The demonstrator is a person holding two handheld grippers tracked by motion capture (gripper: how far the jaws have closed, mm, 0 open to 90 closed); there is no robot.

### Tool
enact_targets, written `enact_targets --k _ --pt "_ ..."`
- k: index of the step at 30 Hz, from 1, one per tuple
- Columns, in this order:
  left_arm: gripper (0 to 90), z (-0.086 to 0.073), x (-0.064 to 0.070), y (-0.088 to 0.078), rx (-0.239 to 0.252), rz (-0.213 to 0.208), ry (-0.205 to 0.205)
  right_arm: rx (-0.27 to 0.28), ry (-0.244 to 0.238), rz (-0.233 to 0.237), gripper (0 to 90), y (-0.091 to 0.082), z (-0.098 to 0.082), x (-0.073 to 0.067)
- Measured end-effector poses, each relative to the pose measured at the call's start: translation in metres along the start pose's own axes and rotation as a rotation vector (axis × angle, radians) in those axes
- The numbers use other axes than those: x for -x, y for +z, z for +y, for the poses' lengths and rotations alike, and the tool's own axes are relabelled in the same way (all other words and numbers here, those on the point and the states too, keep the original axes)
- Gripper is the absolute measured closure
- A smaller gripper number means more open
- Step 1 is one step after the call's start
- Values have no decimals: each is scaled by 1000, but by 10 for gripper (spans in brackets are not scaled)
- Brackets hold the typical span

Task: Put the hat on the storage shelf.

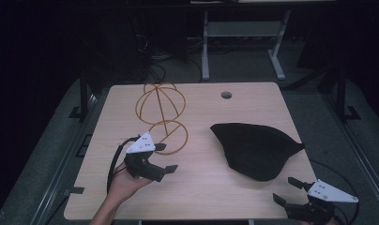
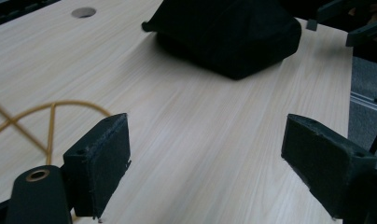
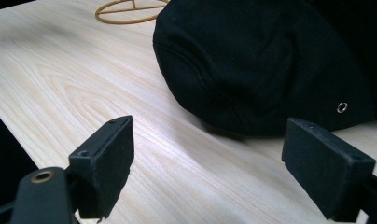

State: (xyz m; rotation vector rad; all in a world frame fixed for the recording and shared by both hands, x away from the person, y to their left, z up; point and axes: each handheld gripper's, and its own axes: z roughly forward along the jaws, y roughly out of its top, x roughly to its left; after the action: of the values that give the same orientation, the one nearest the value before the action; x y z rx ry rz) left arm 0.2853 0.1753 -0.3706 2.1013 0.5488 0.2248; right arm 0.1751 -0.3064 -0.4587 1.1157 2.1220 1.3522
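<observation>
A black cap (image 1: 255,149) lies flat on the right half of the wooden table (image 1: 201,197). A gold wire stand (image 1: 161,108), a globe-shaped frame on a ring base, rises at the left middle. My left gripper (image 1: 165,158) is open just in front of the stand's base ring (image 2: 46,112), jaws pointing right toward the cap (image 2: 228,32). My right gripper (image 1: 286,190) is open at the table's front right corner, a short way from the cap's near edge (image 3: 261,70). Nothing sits between either pair of jaws.
A round cable hole (image 1: 226,95) is in the table's far edge. A white desk frame (image 1: 241,42) and cables stand on the dark floor behind. Bare wood lies between the stand and the cap. The right gripper (image 2: 350,23) appears beyond the cap in the left gripper view.
</observation>
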Motion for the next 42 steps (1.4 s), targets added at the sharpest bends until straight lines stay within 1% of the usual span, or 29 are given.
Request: enact_targets --k 1,2,3,4,6,7,9,10,11,12,16,18,19,20,22,23,24,25,26,29,30,32,35,39,41,42 --pt "148 4 1 3 1 -4 12 1 1 2 164 0 0 0" --pt "148 11 3 8 -6 -16 25 1 1 2 164 -1 0 1" --pt "148 15 4 11 -10 -21 32 1 1 1 164 -1 0 1" --pt "149 15 4 11 -10 -21 32 0 6 2 164 -2 -1 1" --pt "149 22 6 18 -15 -32 44 5 7 3 165 -2 -1 1" --pt "148 29 8 25 -21 -48 53 4 8 5 165 -2 -1 1" --pt "148 36 10 32 -24 -59 64 5 5 5 164 -3 -1 2" --pt "148 36 10 32 -24 -59 64 5 7 4 165 -3 -1 2" --pt "148 42 11 39 -23 -73 72 9 5 5 165 -3 -1 2" --pt "148 42 11 39 -23 -73 72 9 5 5 165 -3 -1 2" --pt "149 55 10 52 -28 -95 83 7 11 9 165 -4 -2 2" --pt "149 63 11 59 -33 -105 91 10 5 10 165 -4 -1 2" --pt "149 70 11 65 -26 -112 96 13 7 13 165 -4 -1 2" --pt "149 74 11 68 -26 -117 102 10 12 14 165 -4 -1 2" --pt "149 82 11 75 -33 -121 108 9 13 18 165 -3 -2 2" --pt "149 82 11 75 -33 -121 108 9 12 19 165 -3 -2 2" --pt "149 89 10 81 -31 -128 119 10 9 19 165 -3 -1 2" --pt "149 89 10 81 -31 -128 119 11 5 19 165 -3 -1 3" --pt "149 93 10 84 -35 -131 122 11 5 19 165 -3 -1 3" --pt "149 104 9 92 -37 -140 127 11 14 21 165 -4 -2 2" --pt "149 110 8 98 -44 -144 133 14 15 23 165 -4 -1 3" --pt "149 112 8 100 -44 -143 136 15 11 24 165 -4 -1 3" --pt "149 122 6 110 -50 -147 140 15 9 24 165 -4 -1 3" --pt "149 132 2 121 -51 -148 132 16 13 27 165 -4 -1 3" --pt "149 137 0 128 -69 -145 139 17 9 27 165 -4 -1 3" --pt "149 139 -1 132 -79 -146 136 18 11 25 165 -4 -1 3"
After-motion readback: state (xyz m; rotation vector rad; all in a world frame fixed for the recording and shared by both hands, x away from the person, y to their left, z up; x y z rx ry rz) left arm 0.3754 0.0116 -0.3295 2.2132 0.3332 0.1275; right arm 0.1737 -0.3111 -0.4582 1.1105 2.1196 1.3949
